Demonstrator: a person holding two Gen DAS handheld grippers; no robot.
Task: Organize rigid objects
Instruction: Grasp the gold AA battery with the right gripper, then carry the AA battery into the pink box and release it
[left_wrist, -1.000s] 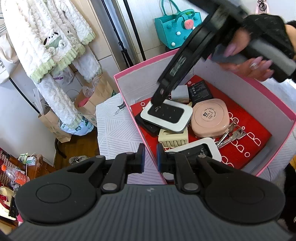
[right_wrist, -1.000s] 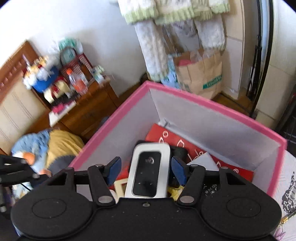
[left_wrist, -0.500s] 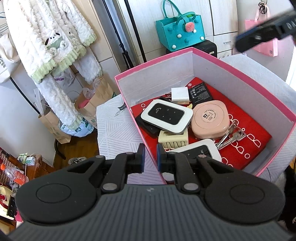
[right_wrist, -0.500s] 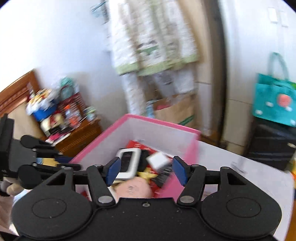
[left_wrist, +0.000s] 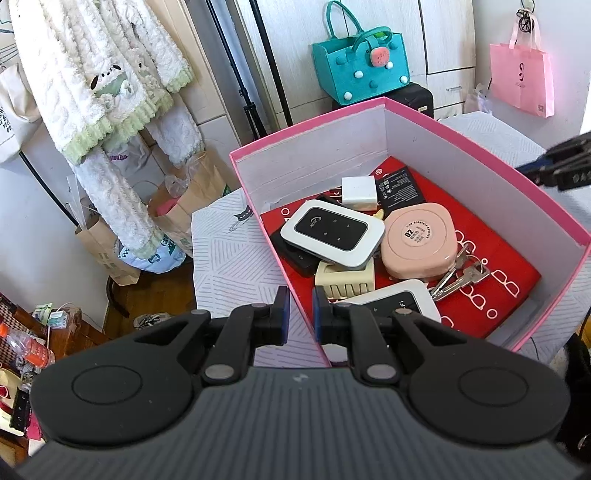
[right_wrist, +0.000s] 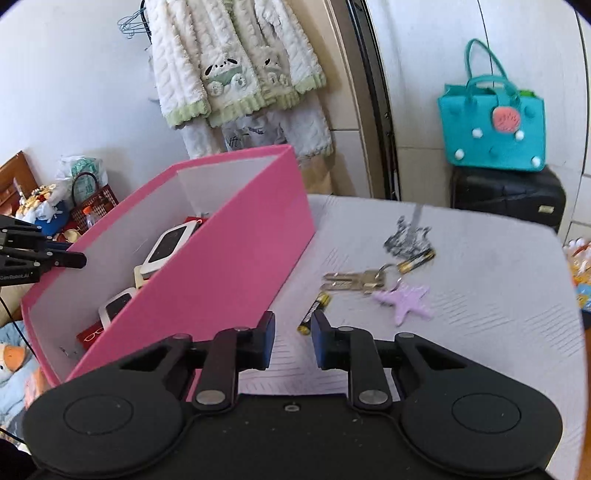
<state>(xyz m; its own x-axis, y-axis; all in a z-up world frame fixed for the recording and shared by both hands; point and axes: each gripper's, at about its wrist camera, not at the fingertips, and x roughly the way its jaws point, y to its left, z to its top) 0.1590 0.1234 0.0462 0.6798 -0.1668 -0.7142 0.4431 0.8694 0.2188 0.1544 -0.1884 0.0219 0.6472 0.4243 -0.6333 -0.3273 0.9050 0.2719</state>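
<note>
A pink box (left_wrist: 443, 173) stands on the white patterned table (right_wrist: 461, 332). It holds a white pocket router (left_wrist: 332, 232), a pink round case (left_wrist: 419, 240), keys (left_wrist: 458, 277), a white charger (left_wrist: 358, 192) and a second router (left_wrist: 399, 299). My left gripper (left_wrist: 300, 306) is shut on the box's near wall. My right gripper (right_wrist: 293, 325) hovers over the table beside the box's outer wall (right_wrist: 229, 266); its jaws are closing with nothing between them. Just beyond it lie a battery (right_wrist: 314, 312), a key bunch (right_wrist: 351, 280), a purple star (right_wrist: 404, 299) and another battery (right_wrist: 415, 260).
A teal felt bag (right_wrist: 491, 125) sits on a black suitcase (right_wrist: 509, 195) behind the table. A pink bag (left_wrist: 521, 77) hangs at the right. Fleece clothes (left_wrist: 99, 74) hang at the left above paper bags (left_wrist: 184, 206). A cluttered wooden dresser (right_wrist: 44, 199) stands at far left.
The right gripper left the white router lying in the box, pulled out and swung right over the table, and its jaws narrowed. The left gripper stayed put on the box wall.
</note>
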